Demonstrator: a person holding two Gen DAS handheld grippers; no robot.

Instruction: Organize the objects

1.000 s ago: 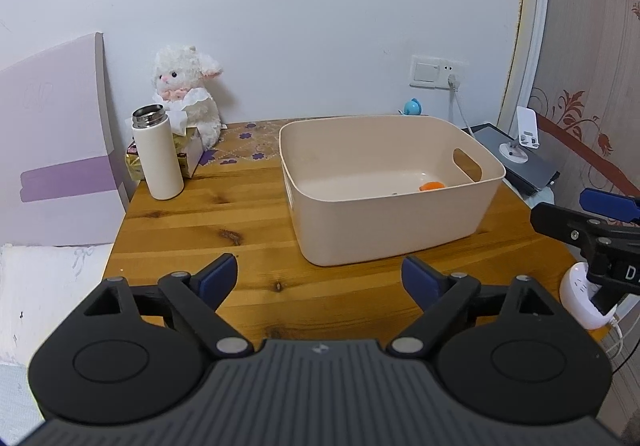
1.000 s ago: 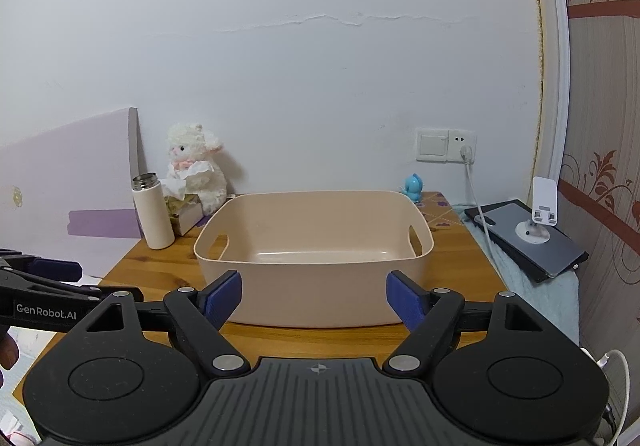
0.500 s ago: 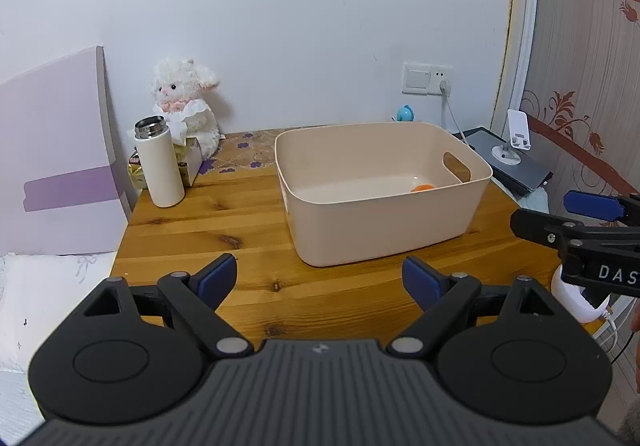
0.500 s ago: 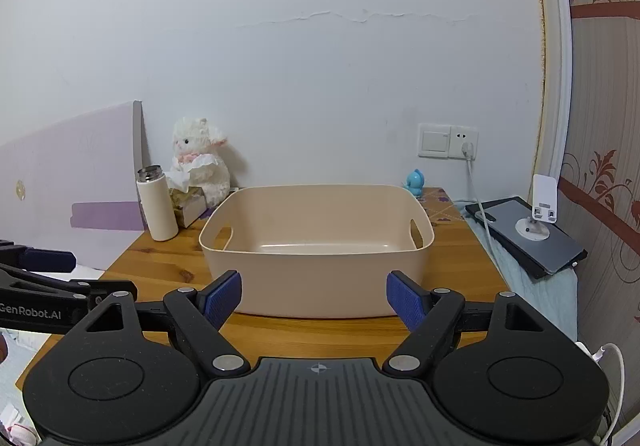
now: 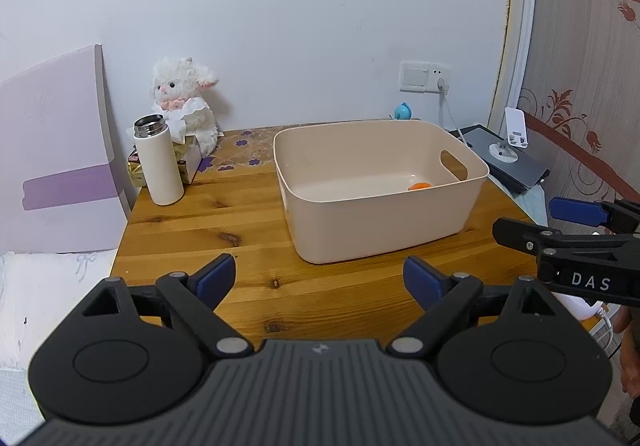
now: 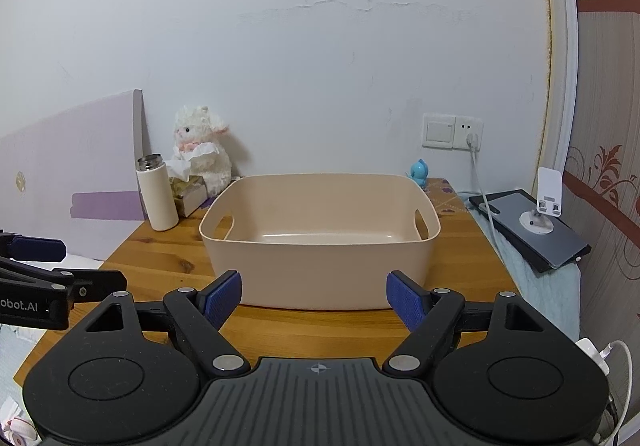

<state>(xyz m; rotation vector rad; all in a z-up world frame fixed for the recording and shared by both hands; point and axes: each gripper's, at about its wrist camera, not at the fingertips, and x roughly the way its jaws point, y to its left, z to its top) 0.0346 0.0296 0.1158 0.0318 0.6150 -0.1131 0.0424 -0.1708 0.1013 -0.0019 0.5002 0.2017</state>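
A beige plastic bin (image 5: pixel 372 221) stands on the wooden table (image 5: pixel 208 221), with a small orange object (image 5: pixel 419 186) on its floor at the right end. The bin also shows in the right wrist view (image 6: pixel 320 270), where its floor is mostly hidden by the near wall. A white bottle (image 5: pixel 159 161) with a steel top, a white plush lamb (image 5: pixel 186 97) and a small blue figure (image 5: pixel 403 111) stand at the back. My left gripper (image 5: pixel 319 282) is open and empty, held back from the table's front edge. My right gripper (image 6: pixel 314 300) is open and empty in front of the bin.
A tissue box (image 5: pixel 188 161) sits behind the bottle. A purple board (image 5: pixel 56 149) leans at the left. A dark tablet with a white phone stand (image 6: pixel 536 230) lies right of the table. A wall socket with a cable (image 6: pixel 472 137) is at the back right.
Both grippers have drawn back and risen a little, so the bin and table look smaller and farther. Both stay open and empty. Nothing on the table has moved.
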